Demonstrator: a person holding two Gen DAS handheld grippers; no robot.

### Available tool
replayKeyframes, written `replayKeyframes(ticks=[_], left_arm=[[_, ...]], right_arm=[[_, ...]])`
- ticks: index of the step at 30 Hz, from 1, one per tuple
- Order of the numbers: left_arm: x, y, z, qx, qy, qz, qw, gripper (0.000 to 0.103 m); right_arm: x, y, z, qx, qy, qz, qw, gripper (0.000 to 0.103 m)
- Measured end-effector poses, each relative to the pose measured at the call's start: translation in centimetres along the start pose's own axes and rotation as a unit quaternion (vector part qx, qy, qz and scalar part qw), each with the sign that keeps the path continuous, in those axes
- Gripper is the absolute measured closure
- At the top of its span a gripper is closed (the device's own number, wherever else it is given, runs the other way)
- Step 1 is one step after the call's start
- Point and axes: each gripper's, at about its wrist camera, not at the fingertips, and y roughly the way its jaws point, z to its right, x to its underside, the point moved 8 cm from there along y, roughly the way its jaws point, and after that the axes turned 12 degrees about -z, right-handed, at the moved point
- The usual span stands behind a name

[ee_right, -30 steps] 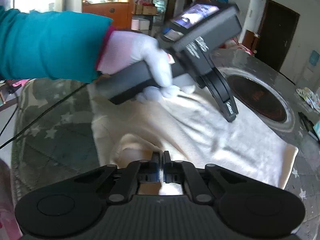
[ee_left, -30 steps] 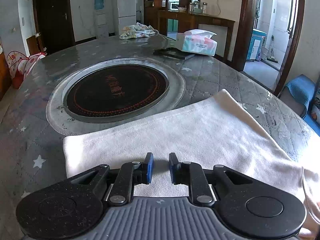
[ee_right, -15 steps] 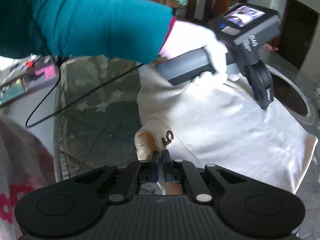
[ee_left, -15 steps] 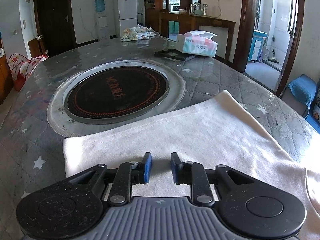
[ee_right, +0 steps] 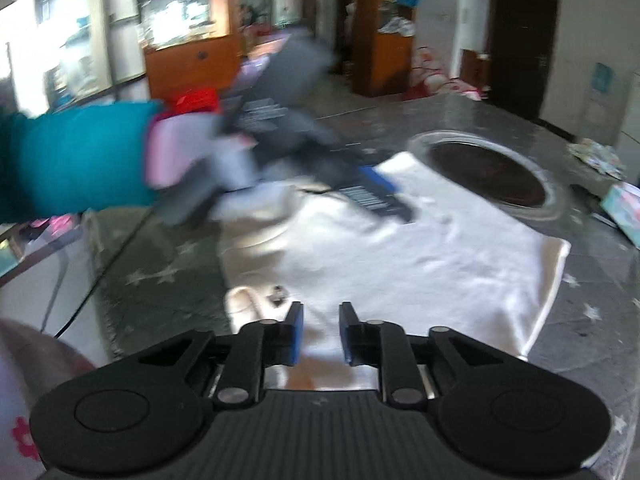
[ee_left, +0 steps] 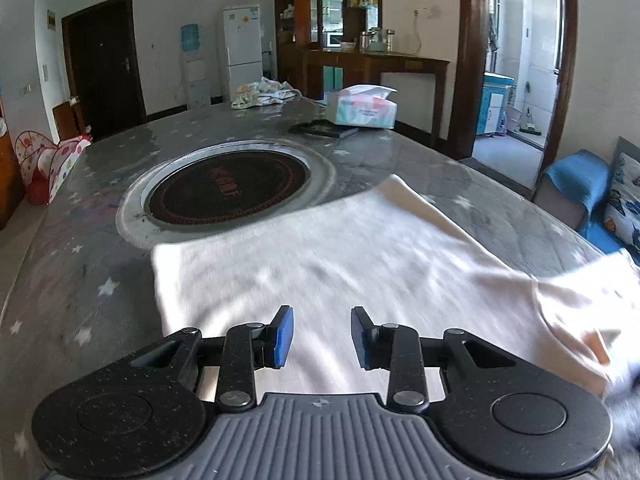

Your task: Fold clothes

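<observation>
We have the white garment spread flat on the table, its far edge just beside the round hob set into the tabletop. That leaves a broad flat panel to fold on. At its right end a sleeve-like part lies bunched and partly turned over the body, so the piece looks partly folded, though motion blur hides the exact layering.

Our left gripper hovers over the near edge with its jaws released and nothing between them. Our right gripper sits over the opposite end, near a small dark mark on the cloth, jaws likewise parted and empty. From the right wrist view we see our left hand in a white glove, with a teal sleeve, carrying its tool above the garment.

With both grippers free, we judge this a pause between grips.
</observation>
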Motion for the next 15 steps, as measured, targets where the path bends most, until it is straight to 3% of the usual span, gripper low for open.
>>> replayKeyframes(ticks=[4,11,15], left_arm=[[2.6,-2.1,1.6,0.001,0.017,0.01,0.9998,0.068],[6.2,-4.5,3.8,0.001,0.037,0.023,0.999,0.068],[8.1,-5.2,4.7,0.001,0.039,0.024,0.9989,0.067]], right_arm=[[0.5,1.1,2.1,0.035,0.042,-0.001,0.999,0.083],[2.7,2.8,3.3,0.057,0.091,-0.016,0.994,0.082],[3.3,2.8,2.8,0.068,0.088,-0.018,0.994,0.073]])
